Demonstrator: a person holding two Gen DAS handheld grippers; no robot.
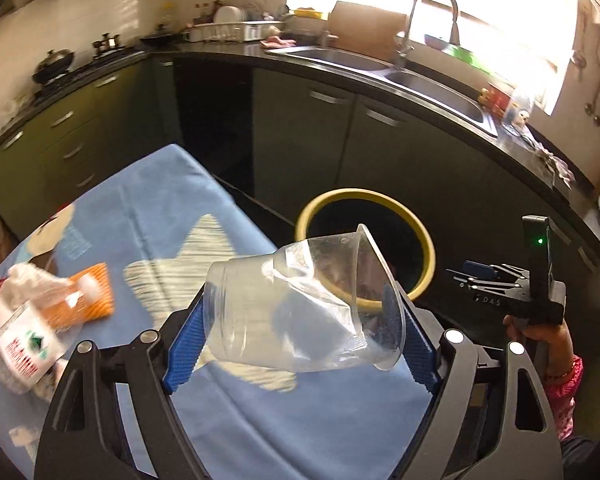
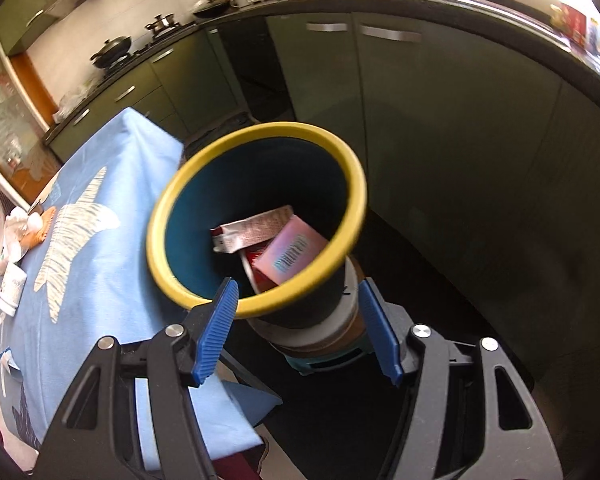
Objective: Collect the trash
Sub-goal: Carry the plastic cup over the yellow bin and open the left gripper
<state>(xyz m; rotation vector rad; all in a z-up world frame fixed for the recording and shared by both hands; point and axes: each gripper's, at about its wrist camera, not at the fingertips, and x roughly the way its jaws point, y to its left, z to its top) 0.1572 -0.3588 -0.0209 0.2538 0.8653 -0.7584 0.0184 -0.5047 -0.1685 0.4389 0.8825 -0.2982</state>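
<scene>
Over on the left, on the blue tablecloth (image 1: 172, 208), there is more trash waiting: a squashed plastic bottle (image 1: 24, 344), some white tissue (image 1: 28, 280) and an orange wrapper (image 1: 96, 292) all piled close together. Next comes the left gripper (image 1: 300, 332). Its blue fingers (image 1: 182, 348) are squeezed onto a clear plastic cup (image 1: 296, 312), which lies on its side, with its open mouth turned toward the bin. The cup looks thin and bendy, so I think too hard a squeeze would crush it. To the right, just past the table edge, sits the dark bin with a yellow rim (image 2: 256, 216). A white tube (image 2: 252, 230) and a pink box (image 2: 296, 254) are already down inside. The right gripper (image 2: 300, 328) hangs near the bin's side with its jaws spread wide, and I cannot tell if they touch it. A good drop, I think, means moving the cup right over the yellow ring first, then letting go, so it falls in and does not bounce off the rim.
</scene>
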